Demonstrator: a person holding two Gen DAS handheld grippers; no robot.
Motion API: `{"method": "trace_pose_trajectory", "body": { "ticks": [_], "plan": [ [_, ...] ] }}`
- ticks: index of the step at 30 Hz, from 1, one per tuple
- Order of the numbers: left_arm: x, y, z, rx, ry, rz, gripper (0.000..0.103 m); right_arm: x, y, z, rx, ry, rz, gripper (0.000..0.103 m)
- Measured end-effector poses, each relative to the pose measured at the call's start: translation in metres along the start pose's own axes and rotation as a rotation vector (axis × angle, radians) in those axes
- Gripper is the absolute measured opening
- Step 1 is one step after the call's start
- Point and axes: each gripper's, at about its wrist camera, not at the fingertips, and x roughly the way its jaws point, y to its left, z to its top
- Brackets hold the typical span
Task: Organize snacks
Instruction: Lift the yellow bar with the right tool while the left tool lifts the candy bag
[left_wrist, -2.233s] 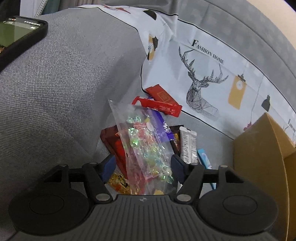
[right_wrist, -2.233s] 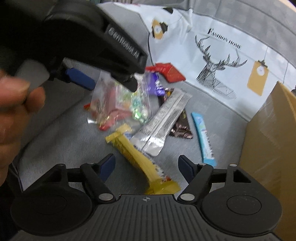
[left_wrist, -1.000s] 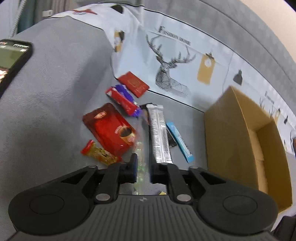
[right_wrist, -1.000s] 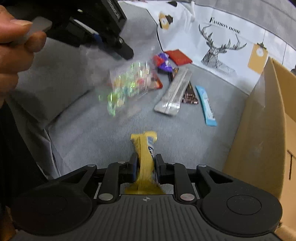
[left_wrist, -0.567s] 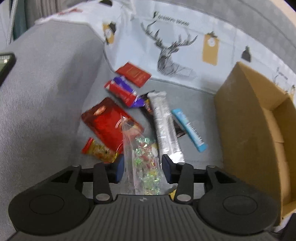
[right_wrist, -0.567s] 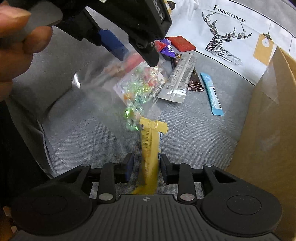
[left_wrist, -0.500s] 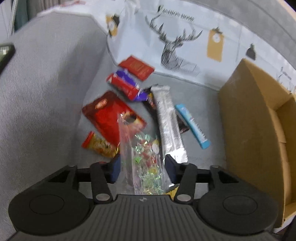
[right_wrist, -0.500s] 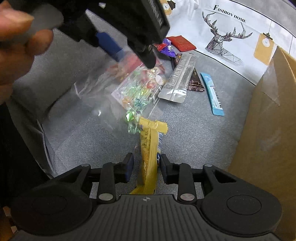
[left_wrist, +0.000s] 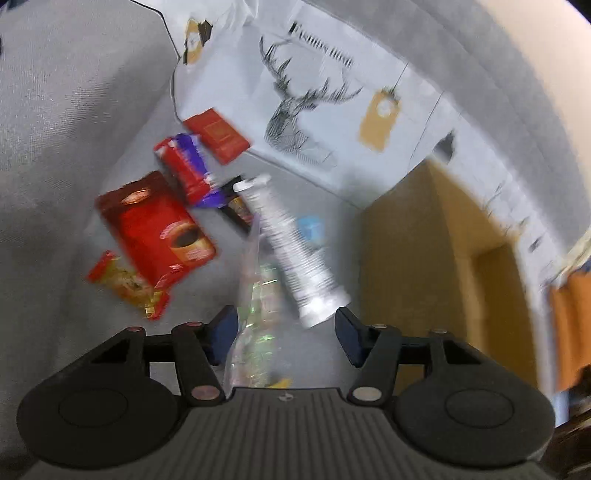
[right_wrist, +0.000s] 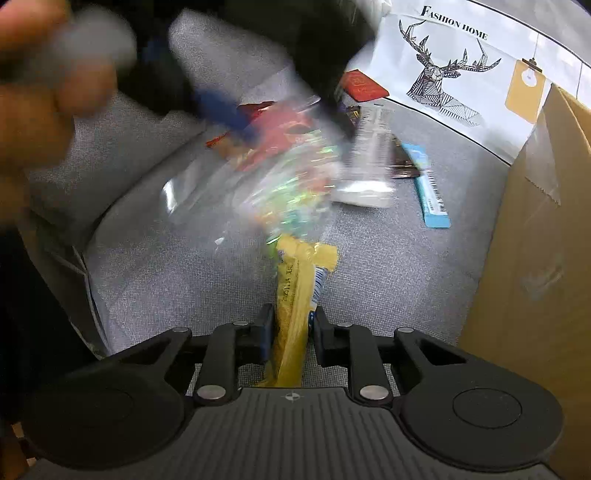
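Both jaws around snacks, candy bag (left_wrist: 258, 314) loose.

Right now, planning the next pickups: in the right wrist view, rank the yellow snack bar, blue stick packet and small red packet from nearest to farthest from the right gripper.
1. Yellow snack bar: clamped between the right gripper fingers.
2. Blue stick packet: ahead, to the right, on the grey cushion.
3. Small red packet: farthest, at the deer-print cloth's edge.
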Motion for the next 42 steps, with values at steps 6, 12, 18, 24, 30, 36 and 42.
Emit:
{"method": "trace_pose_trajectory", "body": {
  "ticks": [6, 12, 18, 24, 30, 36, 42],
  "plan": [
    [0.007, 0.005, -0.001, -0.021, 0.016, -0.014, 0.062, 0.001, -0.003, -0.001, 0.009, -0.001, 0.005, 0.023],
    [0.021, 0.015, -0.003, -0.061, 0.037, 0.023, 0.062, -0.002, -0.009, -0.003, 0.013, -0.003, 0.015, 0.023],
    [0.046, 0.022, -0.008, -0.051, 0.105, 0.158, 0.075, -0.002, -0.012, -0.003, 0.012, -0.004, 0.027, 0.023],
    [0.057, 0.001, -0.012, 0.057, 0.085, 0.202, 0.089, 0.000, -0.012, -0.001, 0.004, 0.003, 0.029, 0.023],
    [0.081, -0.025, -0.017, 0.170, 0.118, 0.264, 0.102, 0.002, -0.012, 0.000, 0.001, 0.008, 0.029, 0.024],
    [0.090, -0.033, -0.024, 0.275, 0.102, 0.313, 0.097, 0.002, -0.014, 0.000, 0.000, 0.007, 0.033, 0.024],
    [0.073, -0.030, -0.017, 0.265, 0.001, 0.314, 0.031, 0.002, -0.010, 0.002, 0.001, 0.001, 0.032, 0.022]
  ]
}}
